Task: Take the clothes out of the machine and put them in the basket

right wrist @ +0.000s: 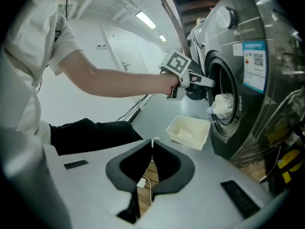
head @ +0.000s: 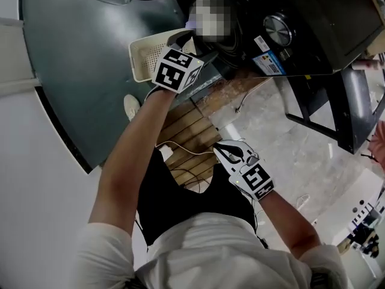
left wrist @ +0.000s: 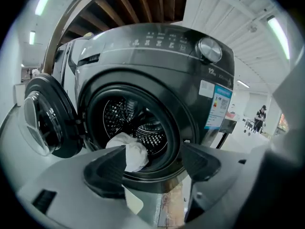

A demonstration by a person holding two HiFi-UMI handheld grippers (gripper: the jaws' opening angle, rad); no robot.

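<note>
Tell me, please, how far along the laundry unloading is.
Done: the washer has its door open. In hand: nothing yet; the left claw is open, facing a white cloth in the washer's opening, and the right claw is shut and empty. Left: everything, since the basket looks empty.

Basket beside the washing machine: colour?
Cream-white, with a perforated base; the rectangular plastic basket shows best in the right gripper view.

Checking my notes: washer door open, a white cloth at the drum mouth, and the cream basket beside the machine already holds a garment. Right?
No: the cream basket is empty, as the right gripper view shows. The washer door is open and the white cloth sits at the drum mouth.
</note>
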